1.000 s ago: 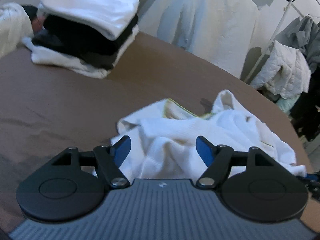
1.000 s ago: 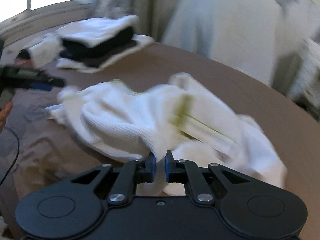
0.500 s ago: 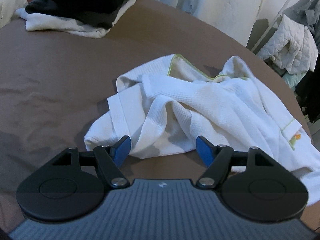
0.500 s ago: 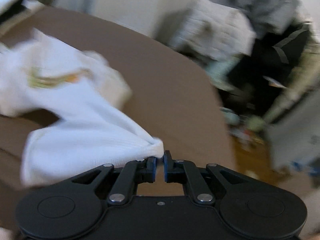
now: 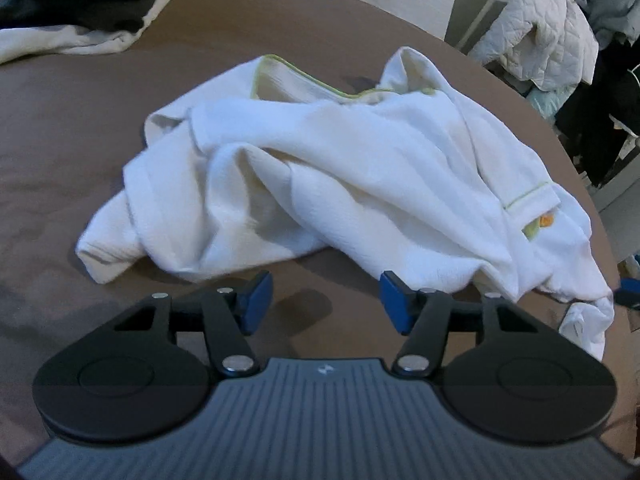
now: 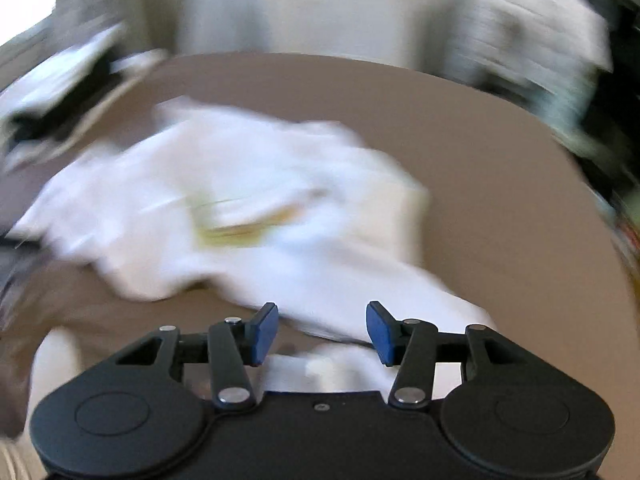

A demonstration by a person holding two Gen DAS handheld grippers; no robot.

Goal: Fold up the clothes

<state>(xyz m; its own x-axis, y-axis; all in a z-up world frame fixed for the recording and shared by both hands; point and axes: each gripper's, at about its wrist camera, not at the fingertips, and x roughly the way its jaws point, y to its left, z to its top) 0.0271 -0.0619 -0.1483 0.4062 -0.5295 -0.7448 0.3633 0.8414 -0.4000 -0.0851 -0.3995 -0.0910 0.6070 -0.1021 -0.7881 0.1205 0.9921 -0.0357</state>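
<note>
Jaws of the right gripper (image 6: pixel 322 330), pinched on the white garment (image 5: pixel 360 184) half a second ago, have just opened and dropped it crumpled on the brown worktop (image 5: pixel 80 128). Left gripper (image 5: pixel 326 296) narrows, spread and empty, so flattening likely comes next.

Bare brown bedcover (image 5: pixel 72 128) lies free from seven to ten o'clock. The crumpled white garment (image 5: pixel 360 176) blocks twelve to three. A folded stack (image 5: pixel 80 12) stands at eleven.

brown table (image 5: pixel 60 128), quilted white jacket (image 5: pixel 548 36)

both wrist cams close, angled down, sharing garment (image 5: pixel 340 184)
</note>
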